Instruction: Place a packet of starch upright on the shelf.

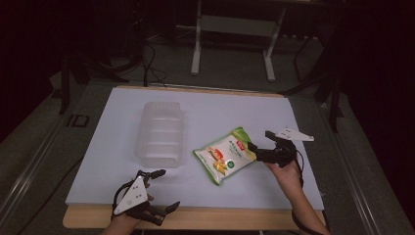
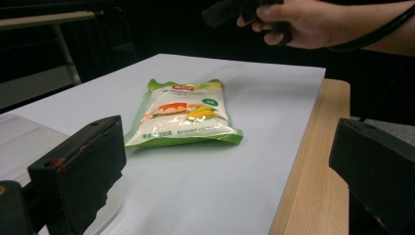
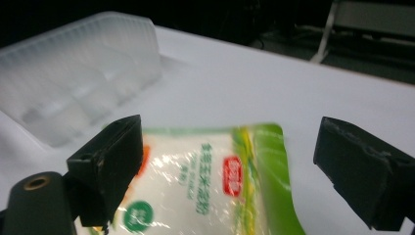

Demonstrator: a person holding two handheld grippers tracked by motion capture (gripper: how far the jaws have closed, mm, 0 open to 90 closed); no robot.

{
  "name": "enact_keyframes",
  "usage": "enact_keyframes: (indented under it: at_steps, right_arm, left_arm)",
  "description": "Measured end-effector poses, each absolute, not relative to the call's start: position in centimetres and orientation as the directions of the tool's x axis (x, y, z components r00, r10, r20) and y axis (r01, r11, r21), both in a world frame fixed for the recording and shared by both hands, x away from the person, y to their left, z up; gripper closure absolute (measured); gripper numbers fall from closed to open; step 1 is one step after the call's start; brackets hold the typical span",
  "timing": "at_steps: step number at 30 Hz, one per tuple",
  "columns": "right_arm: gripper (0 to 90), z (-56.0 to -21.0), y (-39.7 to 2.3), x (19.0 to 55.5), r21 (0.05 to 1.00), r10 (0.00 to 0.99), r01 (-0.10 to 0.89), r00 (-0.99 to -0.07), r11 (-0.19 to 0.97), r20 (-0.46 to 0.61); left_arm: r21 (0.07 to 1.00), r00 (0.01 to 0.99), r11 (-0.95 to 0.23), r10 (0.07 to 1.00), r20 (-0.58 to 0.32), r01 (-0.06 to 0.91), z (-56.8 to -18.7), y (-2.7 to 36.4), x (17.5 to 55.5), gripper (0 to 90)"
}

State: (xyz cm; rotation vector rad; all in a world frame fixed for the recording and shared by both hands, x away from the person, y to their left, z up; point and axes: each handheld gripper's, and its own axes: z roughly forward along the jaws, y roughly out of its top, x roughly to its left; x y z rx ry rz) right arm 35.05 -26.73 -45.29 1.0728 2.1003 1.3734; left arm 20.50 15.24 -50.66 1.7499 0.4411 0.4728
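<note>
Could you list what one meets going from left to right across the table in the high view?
Left gripper, near the front edge → clear plastic container → green and white snack bag → right gripper, jaws open at the bag's right end. All are over the white sheet.

Print on the snack bag (image 2: 183,113) is way too small to read in the left gripper view, and in the right gripper view the whole pack is motion-blurred, with its near end cut off by the bottom edge. The clear plastic container (image 3: 73,78) is blurry there too and runs off the left edge. From the high view I can't tell if the right gripper (image 1: 262,145) is actually touching the bag's far-right corner or just beside it. Left gripper (image 1: 166,188) partly hides the hand holding it.
</note>
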Motion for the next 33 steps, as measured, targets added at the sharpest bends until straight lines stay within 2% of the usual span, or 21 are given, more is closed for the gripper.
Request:
enact_keyframes:
  at_steps: [18,30,33]
  right_arm:
    - [11.2,-51.7,-27.4,37.6,0.809,0.806,0.525,-0.581,0.266,0.112]
    - [11.1,-53.5,-26.7,37.8,0.767,0.797,0.559,-0.594,0.315,0.105]
    - [11.2,-53.9,-26.8,38.3,0.748,0.792,0.585,-0.595,0.313,0.134]
  left_arm:
    - [0.972,0.849,-0.229,0.522,0.079,0.050,-50.8,15.1,20.6,0.7]
    - [0.970,0.849,-0.237,0.522,0.083,0.050,-50.8,15.0,20.6,0.7]
    - [0.970,0.849,-0.237,0.521,0.083,0.051,-50.9,15.0,20.6,0.7]
